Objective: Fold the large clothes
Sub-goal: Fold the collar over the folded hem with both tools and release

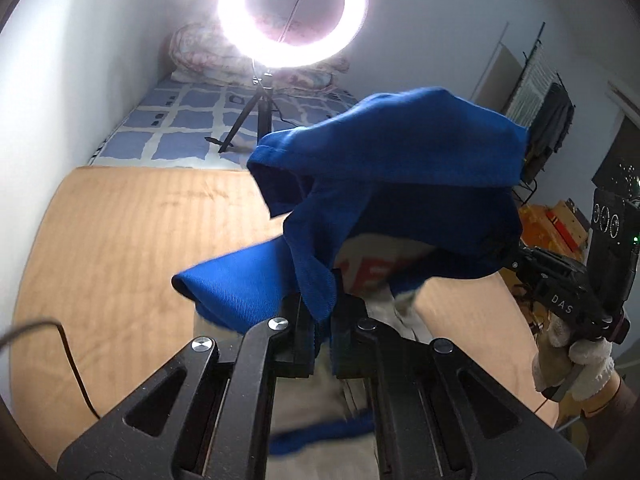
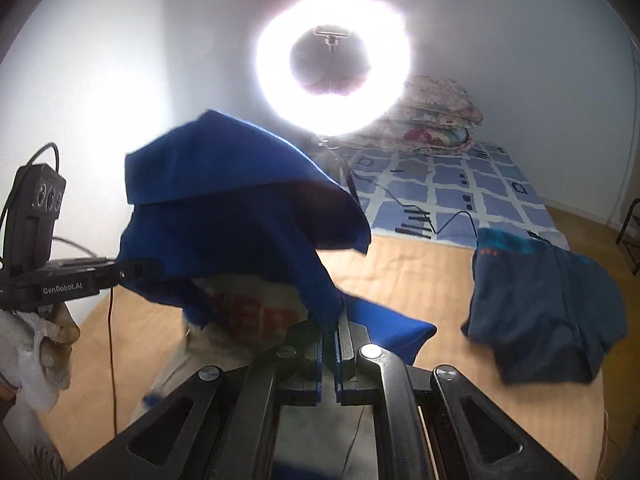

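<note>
bare table (image 1: 120, 240) left, dark garment (image 2: 544, 312) right, ring light (image 1: 292, 8) behind

Wooden table (image 2: 420, 268) bears a dark folded garment (image 2: 544, 312).

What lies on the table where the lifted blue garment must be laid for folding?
Both grippers, left and right, hold the blue garment aloft. Below, the wooden table looks bare; only a dark folded garment sits on its right side, beside the landing spot.

Blue shirt (image 1: 384, 168) hides printed panel (image 1: 376, 268); edges motion-blurred.
</note>
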`<state>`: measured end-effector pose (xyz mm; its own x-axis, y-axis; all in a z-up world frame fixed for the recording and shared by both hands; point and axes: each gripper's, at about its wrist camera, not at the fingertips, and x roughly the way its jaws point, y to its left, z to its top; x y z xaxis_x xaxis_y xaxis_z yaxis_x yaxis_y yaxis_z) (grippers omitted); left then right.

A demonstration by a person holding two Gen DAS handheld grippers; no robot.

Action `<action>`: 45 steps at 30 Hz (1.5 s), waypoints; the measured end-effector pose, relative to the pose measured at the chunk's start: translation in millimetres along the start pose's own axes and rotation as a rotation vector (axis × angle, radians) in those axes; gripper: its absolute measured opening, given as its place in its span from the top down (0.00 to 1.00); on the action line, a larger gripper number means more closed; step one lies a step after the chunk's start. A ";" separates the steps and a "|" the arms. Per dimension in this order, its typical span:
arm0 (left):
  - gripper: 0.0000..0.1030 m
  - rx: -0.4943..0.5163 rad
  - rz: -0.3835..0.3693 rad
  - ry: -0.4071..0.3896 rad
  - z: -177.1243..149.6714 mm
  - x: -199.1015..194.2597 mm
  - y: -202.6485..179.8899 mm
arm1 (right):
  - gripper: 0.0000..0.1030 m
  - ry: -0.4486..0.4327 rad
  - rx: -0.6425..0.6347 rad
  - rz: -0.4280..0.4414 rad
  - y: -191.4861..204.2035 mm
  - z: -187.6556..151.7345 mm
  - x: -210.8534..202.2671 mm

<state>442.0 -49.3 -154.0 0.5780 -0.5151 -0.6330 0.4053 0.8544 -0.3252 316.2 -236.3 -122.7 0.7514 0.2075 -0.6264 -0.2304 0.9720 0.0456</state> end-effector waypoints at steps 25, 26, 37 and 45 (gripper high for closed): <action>0.89 0.119 0.040 0.135 -216.4 -69.5 -19.8 | 0.95 0.151 -0.080 -0.068 54.0 -219.0 -81.9; 0.83 0.110 0.029 0.139 -220.4 -77.9 -15.8 | 0.93 0.151 -0.091 -0.079 54.4 -220.8 -86.1; 0.42 -0.325 -0.122 0.080 -193.7 -105.1 66.7 | 0.36 0.094 0.239 0.092 -0.6 -227.2 -130.4; 0.41 -0.601 -0.176 0.071 -172.3 -57.2 112.3 | 0.35 0.103 0.565 0.224 -52.1 -231.3 -90.1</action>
<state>332.4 88.0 -275.3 0.4824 -0.6634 -0.5720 0.0095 0.6570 -0.7539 117.5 -331.0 -248.7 0.6526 0.4293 -0.6243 0.0088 0.8197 0.5727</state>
